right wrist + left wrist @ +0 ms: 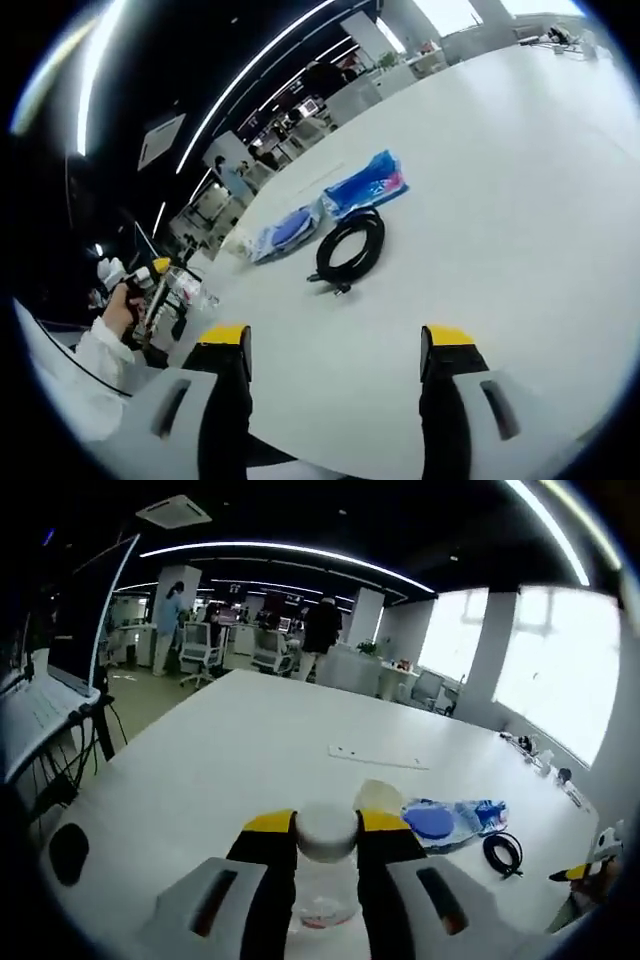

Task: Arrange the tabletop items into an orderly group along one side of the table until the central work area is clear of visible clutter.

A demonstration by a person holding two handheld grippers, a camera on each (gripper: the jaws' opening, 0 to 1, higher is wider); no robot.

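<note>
Bottle (325, 865), clear plastic with a white cap, is clamped between the two yellow-tipped jaws of the left gripper (326, 832), which are closed against its neck just under the cap. Whether the bottle base rests on the white table (250, 760) cannot be told. Just beyond the cap a pale round object (378, 795) is seen, and beside it a blue plastic packet (455, 820) is laid flat. A coiled black cable (503, 853) lies near the packet, towards the table edge on that side. A thin white strip (378, 757) lies farther out at mid-table. Wide bare tabletop is left open towards the far edge.

In the right gripper view, the right gripper (336, 345) is held with its jaws wide apart and nothing between them. Ahead of it the cable (350, 246) is seen, with two blue packets (330, 208) just beyond. Open surface extends around the cable towards the far corner.
</note>
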